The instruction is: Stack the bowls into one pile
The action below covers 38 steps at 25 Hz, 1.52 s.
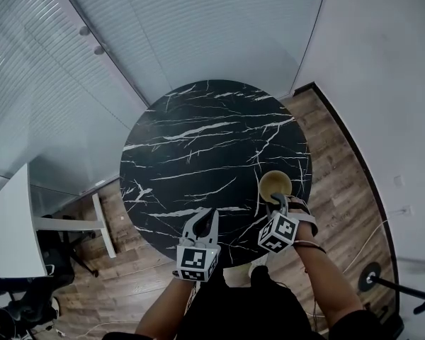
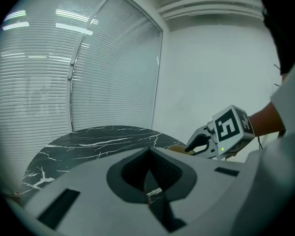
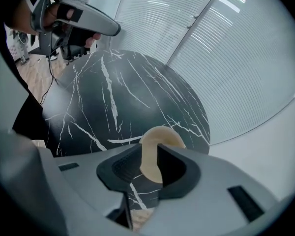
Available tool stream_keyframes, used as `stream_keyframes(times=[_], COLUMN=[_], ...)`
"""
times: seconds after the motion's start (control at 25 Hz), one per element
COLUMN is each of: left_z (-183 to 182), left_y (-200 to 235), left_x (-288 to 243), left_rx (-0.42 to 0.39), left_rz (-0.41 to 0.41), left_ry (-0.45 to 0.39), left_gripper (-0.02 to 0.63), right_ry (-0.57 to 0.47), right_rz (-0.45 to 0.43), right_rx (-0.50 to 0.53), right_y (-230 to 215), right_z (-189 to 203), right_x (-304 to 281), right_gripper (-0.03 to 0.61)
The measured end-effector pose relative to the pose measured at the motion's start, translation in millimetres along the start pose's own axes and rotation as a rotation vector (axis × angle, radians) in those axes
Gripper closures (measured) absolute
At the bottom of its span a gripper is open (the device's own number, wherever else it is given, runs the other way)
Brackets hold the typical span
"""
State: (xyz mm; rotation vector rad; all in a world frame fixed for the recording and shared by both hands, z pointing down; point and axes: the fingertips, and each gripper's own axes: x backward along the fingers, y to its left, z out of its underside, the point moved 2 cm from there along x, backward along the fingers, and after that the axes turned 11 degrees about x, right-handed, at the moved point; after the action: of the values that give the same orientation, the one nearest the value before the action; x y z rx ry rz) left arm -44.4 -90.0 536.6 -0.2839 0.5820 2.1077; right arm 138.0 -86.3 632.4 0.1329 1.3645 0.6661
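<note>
A tan bowl (image 1: 275,183) stands near the right edge of the round black marble table (image 1: 198,140). I cannot tell whether more bowls sit nested inside it. My right gripper (image 1: 280,203) points steeply down at the bowl's near side. In the right gripper view the bowl's (image 3: 161,135) rim stands up between the jaws of this gripper (image 3: 147,150), which are parted and do not press on it. My left gripper (image 1: 206,215) hovers over the table's near edge, jaws together and empty (image 2: 148,150). The left gripper view also shows the right gripper (image 2: 206,141) at the right.
Wooden floor surrounds the table, with cables on it and a round stand base (image 1: 372,276) at the right. A white desk (image 1: 10,225) and a dark office chair (image 1: 28,303) stand at the left. Glass walls with blinds close off the back.
</note>
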Motion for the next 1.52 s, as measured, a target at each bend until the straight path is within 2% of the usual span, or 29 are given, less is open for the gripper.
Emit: stream_keyframes(times=[0.32, 0.4, 0.48, 0.64, 0.72, 0.84, 1.04, 1.12, 1.36, 1.52], left_z=[-4, -7, -11, -26, -31, -35, -45, -50, -60, -64], left_y=[-7, -9, -12, -25, -28, -29, -33, -37, -49, -59], left_x=[4, 5, 5, 6, 8, 16, 28, 31, 37, 40], left_rx=[-0.011, -0.013, -0.011, -0.019, -0.023, -0.018, -0.014, -0.016, -0.041, -0.046], left_rz=[0.01, 0.01, 0.012, 0.033, 0.04, 0.037, 0.031, 0.033, 0.056, 0.074], left_ry=[-0.004, -0.008, -0.017, -0.049, -0.059, -0.067, -0.092, -0.107, -0.115, -0.126], left_gripper=[0.604, 0.604, 0.604, 0.604, 0.604, 0.604, 0.604, 0.604, 0.604, 0.604], right_ry=[-0.087, -0.135, -0.195, -0.324, -0.389, -0.51, -0.684, -0.708, -0.806, -0.844], right_rz=[0.067, 0.073, 0.074, 0.146, 0.2, 0.262, 0.307, 0.311, 0.321, 0.358], right_rx=[-0.081, -0.162, -0.288, -0.498, -0.565, -0.639, -0.789, -0.805, -0.757, -0.721], right_y=[-21, -26, -31, -50, -61, -75, -89, -91, -82, -77], right_z=[-14, -16, -17, -16, -17, -22, -24, -23, -32, -35], right_x=[34, 44, 54, 82, 100, 132, 174, 186, 210, 225], right_gripper=[0.476, 0.483, 0.494, 0.544, 0.567, 0.568, 0.571, 0.571, 0.572, 0.572])
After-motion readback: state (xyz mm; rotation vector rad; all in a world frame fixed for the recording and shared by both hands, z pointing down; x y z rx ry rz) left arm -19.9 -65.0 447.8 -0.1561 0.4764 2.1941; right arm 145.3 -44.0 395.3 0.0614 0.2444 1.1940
